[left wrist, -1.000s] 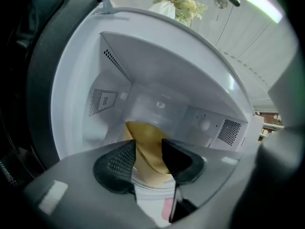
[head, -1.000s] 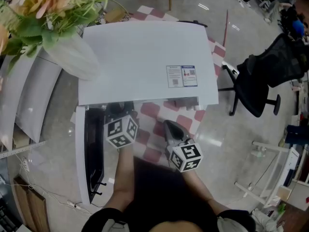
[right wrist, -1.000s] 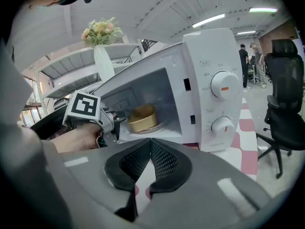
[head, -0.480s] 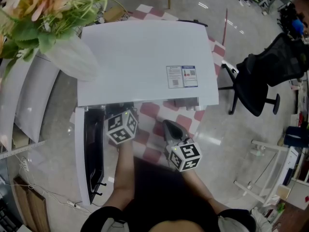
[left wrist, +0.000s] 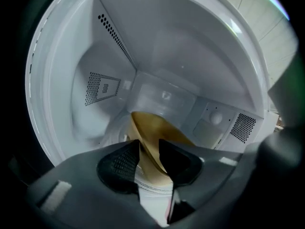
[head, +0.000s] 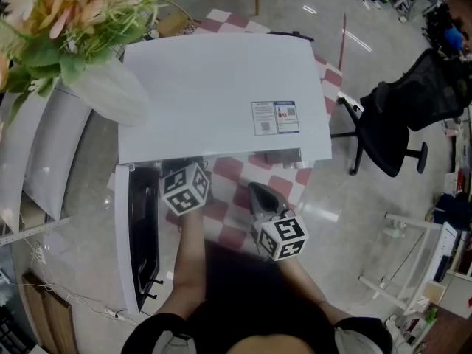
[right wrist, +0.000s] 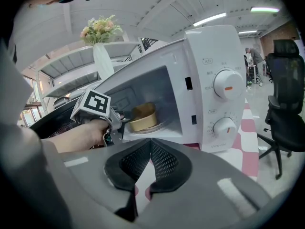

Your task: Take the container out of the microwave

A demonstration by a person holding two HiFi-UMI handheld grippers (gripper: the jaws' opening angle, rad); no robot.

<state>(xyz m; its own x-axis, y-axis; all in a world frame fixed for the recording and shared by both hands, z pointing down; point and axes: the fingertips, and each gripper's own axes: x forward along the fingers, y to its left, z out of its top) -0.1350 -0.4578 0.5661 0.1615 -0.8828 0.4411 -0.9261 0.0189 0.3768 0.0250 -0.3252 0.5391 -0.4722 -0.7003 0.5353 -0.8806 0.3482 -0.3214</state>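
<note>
The white microwave (head: 221, 87) stands with its door (head: 140, 234) swung open to the left. Inside, on the glass turntable, sits a tan round container (right wrist: 144, 118). My left gripper (left wrist: 149, 149) reaches into the cavity. The container's (left wrist: 157, 137) near rim lies between its jaws, one pad outside the wall and one inside. The jaws have just been closing and a little gap still shows on both sides of the rim. My right gripper (right wrist: 151, 147) hangs in front of the microwave over the checkered cloth, shut with nothing in it.
A white vase of flowers (head: 103, 87) stands at the microwave's left rear. A black office chair (head: 413, 109) is on the floor to the right. The microwave's control knobs (right wrist: 228, 85) face my right gripper. A red-and-white checkered cloth (head: 236, 198) lies under the microwave.
My left gripper has edged slightly further toward the microwave opening. The right gripper, the door and the microwave have not moved.
</note>
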